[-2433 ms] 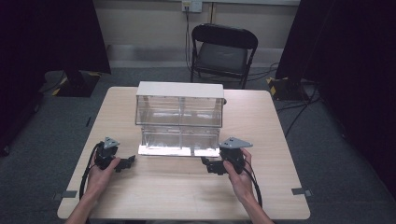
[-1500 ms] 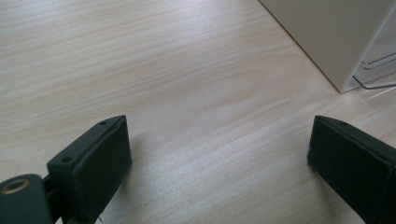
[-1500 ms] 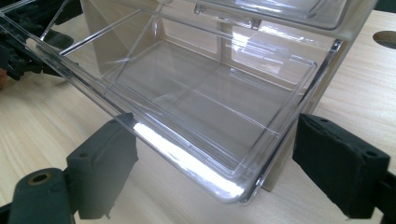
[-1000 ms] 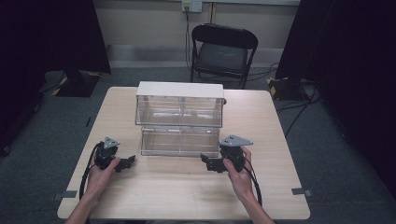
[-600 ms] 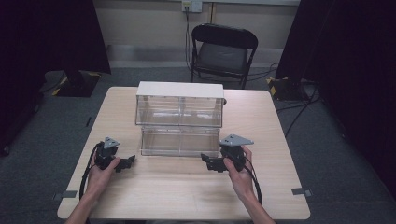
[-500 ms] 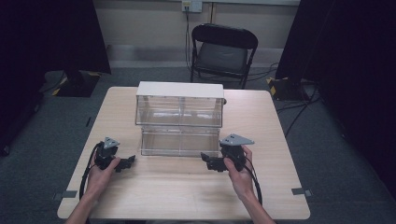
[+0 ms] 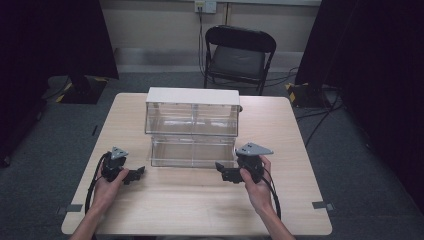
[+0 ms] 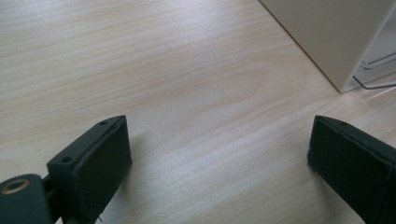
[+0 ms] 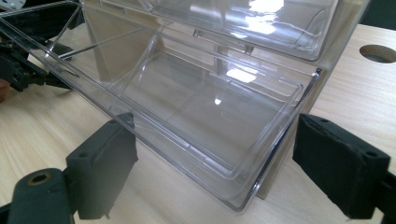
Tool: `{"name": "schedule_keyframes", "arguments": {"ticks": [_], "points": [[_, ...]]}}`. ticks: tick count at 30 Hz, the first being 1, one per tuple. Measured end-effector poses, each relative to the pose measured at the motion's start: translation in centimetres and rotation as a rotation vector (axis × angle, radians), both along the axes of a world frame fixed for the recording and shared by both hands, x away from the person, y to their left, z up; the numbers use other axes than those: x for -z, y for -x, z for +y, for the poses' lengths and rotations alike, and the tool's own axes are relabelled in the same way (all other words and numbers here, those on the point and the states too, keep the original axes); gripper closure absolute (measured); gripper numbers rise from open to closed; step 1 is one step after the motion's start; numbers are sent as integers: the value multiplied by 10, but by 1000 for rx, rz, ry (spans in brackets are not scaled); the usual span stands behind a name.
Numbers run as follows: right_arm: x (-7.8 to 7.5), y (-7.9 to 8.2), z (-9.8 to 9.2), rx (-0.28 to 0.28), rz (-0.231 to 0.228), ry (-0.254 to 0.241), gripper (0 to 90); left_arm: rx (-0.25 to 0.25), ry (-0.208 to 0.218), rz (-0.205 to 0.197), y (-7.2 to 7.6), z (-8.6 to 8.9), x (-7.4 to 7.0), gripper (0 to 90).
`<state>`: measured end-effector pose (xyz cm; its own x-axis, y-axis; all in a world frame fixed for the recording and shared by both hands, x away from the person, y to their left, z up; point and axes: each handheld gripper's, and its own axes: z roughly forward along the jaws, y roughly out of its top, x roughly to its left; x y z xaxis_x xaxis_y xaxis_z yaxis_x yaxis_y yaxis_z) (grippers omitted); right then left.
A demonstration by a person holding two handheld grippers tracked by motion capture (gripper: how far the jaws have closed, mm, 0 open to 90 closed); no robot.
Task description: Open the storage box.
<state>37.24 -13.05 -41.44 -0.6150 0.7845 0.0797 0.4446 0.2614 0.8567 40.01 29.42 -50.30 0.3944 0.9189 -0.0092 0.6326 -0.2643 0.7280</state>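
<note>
A person holds the left hand-held gripper (image 7: 131, 174) low over the wooden bench (image 7: 200, 210), jaws apart on nothing — just left of the clear bin unit (image 7: 192, 112) at bench centre. The unit's lower drawer (image 7: 192, 152) tilts outward. The right hand-held gripper (image 7: 226, 173) sits at its right front corner — jaws spread, empty.

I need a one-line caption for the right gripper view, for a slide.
Open right gripper facing the tilted-open lower clear bin of a storage box on a wooden table.
</note>
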Motion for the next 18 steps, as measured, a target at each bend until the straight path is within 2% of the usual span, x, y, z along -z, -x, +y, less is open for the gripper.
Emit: {"name": "schedule_keyframes", "arguments": {"ticks": [4,10,18], "points": [[-1,0,1,21,-10,8,143,0,1,0,0,0,0,55],[-1,-1,0,19,-8,5,143,-1,0,0,0,0,0,56],[-3,-6,1,28,-1,-27,138,-7,-1,-1,1,0,0,56]]}}
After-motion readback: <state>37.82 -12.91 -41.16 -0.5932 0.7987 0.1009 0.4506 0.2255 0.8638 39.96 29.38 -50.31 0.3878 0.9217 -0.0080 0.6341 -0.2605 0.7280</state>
